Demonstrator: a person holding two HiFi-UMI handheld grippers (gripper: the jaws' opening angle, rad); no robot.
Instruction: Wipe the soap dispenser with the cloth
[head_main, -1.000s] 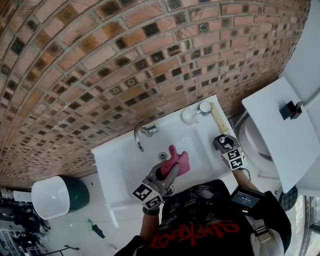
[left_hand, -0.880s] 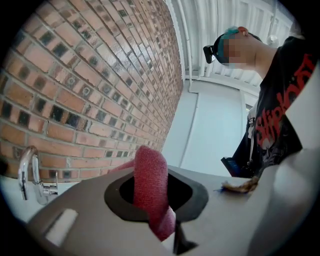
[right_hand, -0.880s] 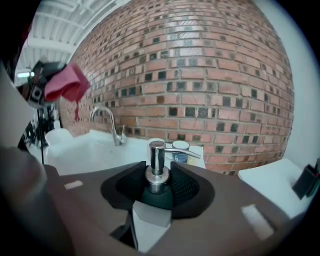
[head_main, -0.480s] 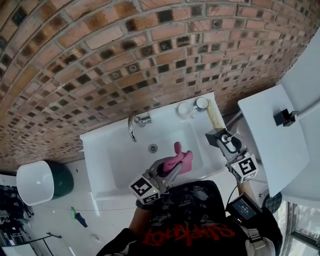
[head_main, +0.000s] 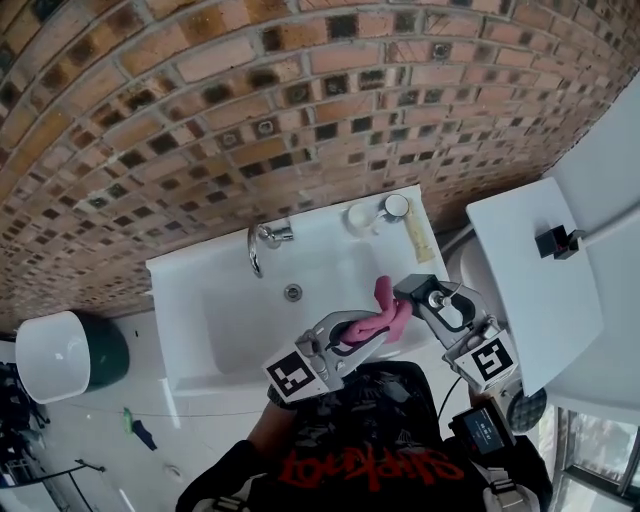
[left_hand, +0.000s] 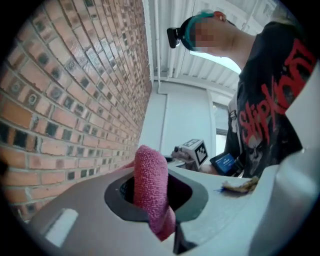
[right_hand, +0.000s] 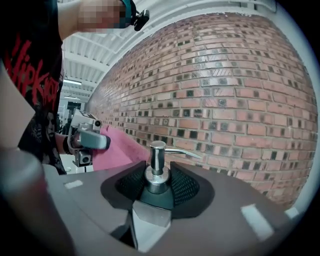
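My left tool (head_main: 358, 335) is clamped on the pink cloth (left_hand: 151, 180). A thick fold stands up between the jaws and a loose tail hangs below them. My right tool (head_main: 432, 298) is closed on the soap dispenser (right_hand: 156, 165), pads on either side of its dark shoulder, with the chrome pump (right_hand: 157, 150) rising upright between them. The spout points off toward the brick wall (right_hand: 240, 85). Both tools hang above the front right part of the sink (head_main: 215, 330), with the dispenser lifted clear of its rim.

The cloth is just beside the dispenser. From the head view I cannot tell whether they touch, and the right gripper view suggests a small gap.

I judge the wiping itself is about to begin. To do it well, I want the broad free fold of the cloth laid against the dispenser, not the jaw tips, so I would bring the left tool in from the side and let the terry drape onto the neck. I would hold the right grip firm and level, since a sideways push could twist the dispenser in the pads. I would stroke along the pump stem and around the collar and avoid pressing down on the pump head, which might squirt soap. The pads cover part of the shoulder, so that area probably needs a regrip.
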